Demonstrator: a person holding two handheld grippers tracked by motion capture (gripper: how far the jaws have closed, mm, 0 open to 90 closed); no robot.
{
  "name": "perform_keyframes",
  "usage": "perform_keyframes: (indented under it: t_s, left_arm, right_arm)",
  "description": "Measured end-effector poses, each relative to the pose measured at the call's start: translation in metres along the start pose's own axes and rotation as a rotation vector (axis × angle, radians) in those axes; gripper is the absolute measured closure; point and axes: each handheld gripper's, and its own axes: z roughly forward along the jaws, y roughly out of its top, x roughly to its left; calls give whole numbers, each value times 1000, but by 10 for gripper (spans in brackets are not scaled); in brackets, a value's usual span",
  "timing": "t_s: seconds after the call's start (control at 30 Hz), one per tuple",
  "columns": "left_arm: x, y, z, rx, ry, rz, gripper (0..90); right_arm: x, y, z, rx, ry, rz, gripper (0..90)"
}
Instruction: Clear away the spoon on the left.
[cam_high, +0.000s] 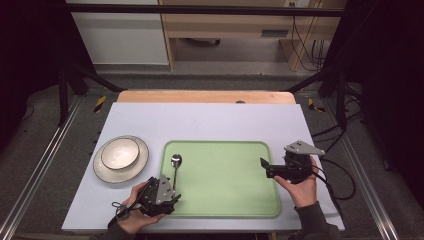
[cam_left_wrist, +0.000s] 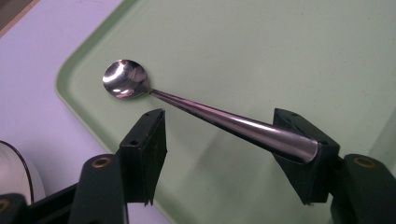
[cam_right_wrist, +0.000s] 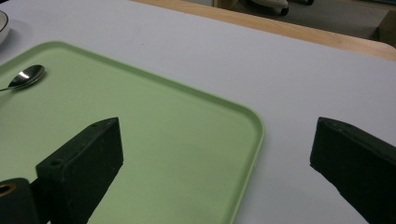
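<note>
Pale lavender sheeting covers the counter (cam_high: 210, 120), with a strip of bare wood showing along its far edge and a dark metal frame standing around it. On the sheet lies a light green tray (cam_high: 225, 200), and to its left, well apart from it, a white bowl (cam_high: 120, 152) sits on a white plate (cam_high: 141, 160).

A metal spoon (cam_high: 175, 167) lies in the tray's left part, its bowl pointing away from the person and its handle running back toward the near left corner. The left hand-held gripper (cam_high: 167, 192) is at that corner, held by the person's left hand (cam_high: 132, 210). In the left gripper view the spoon (cam_left_wrist: 210, 114) crosses the gap between the jaws at a slant: the handle's end rests against the right-hand pad, while the left-hand pad stands clear of it, so the jaws are released and nothing is clamped. The spoon's bowl rests on the tray (cam_left_wrist: 261, 51) near its rounded rim.

The right hand-held gripper (cam_high: 265, 167) hovers over the tray's right edge, held by the right hand (cam_high: 300, 187), and points left across the tray. In the right gripper view its jaws stand wide apart with nothing between them, above the tray's corner (cam_right_wrist: 177, 154), and the spoon (cam_right_wrist: 25, 77) lies far off at the left.
</note>
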Motion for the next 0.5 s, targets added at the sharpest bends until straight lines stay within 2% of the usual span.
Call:
perform_keyframes:
  t_s: [0.5]
  left_arm:
    - [-3, -2, 2, 25, -19, 5, 302]
  right_arm:
    - [0, 0, -1, -3, 0, -4, 28]
